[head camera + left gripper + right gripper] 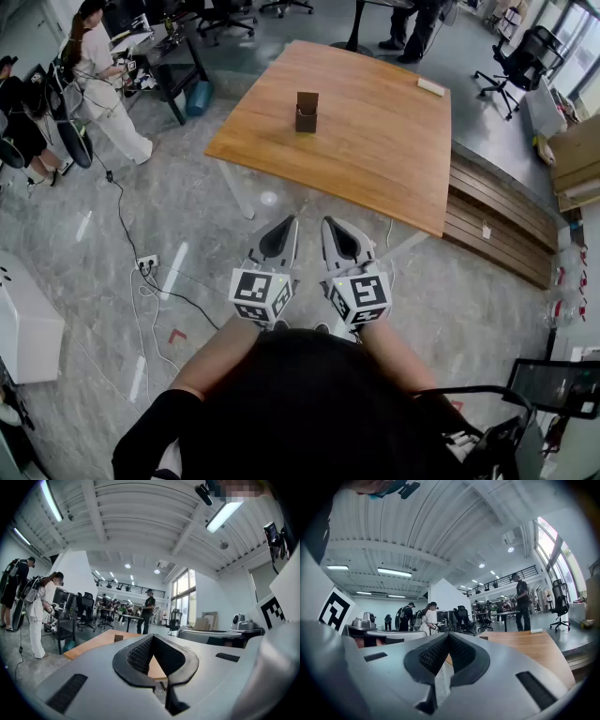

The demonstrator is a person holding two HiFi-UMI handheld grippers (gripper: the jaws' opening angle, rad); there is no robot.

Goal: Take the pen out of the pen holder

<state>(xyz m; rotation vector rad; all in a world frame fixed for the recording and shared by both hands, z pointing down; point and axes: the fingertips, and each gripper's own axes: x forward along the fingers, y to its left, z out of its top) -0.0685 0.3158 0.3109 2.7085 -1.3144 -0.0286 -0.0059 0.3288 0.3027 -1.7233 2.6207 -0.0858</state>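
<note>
Left tongs (284,225) and right tongs (330,226) both pinched closed, empty, well short of the worktop (394,159). Brown pen holder (307,111) sits mid-worktop. Pen too small to make out; likely light, stiff, slick, so pinch its exposed upper shaft.

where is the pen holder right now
In the head view the pen holder stands near the middle of the wooden table, beyond the left gripper and right gripper, which are held over the floor short of the table.
</note>
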